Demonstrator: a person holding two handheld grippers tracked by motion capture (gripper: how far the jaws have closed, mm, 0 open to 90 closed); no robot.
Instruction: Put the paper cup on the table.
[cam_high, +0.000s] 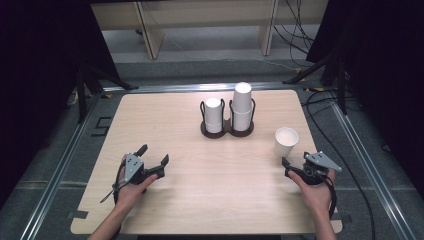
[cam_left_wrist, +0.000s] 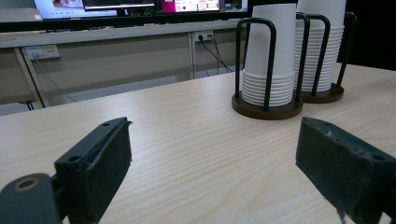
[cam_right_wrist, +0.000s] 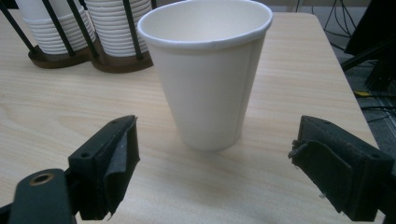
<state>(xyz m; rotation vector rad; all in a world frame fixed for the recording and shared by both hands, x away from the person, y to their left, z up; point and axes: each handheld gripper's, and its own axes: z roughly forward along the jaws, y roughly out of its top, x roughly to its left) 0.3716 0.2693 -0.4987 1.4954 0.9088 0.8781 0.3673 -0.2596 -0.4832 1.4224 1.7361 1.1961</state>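
**Lone paper cup out of the rack, grasp not yet made**

Right gripper sits at the table's right edge, jaws spread wide, nothing between them. Directly ahead: one white paper cup, upright, mouth up, standing free on the wooden table just in front of the jaws, apart from both pads.

Left gripper rests low at the near left, jaws equally wide, empty, pointing toward the cup holder.

Holder stands mid-table at the far side (two wire bays on a dark base). Two inverted cup stacks: shorter left stack, taller right stack.

Judgement: early stage. One cup stands separated; closing on it and placing it is what's left.
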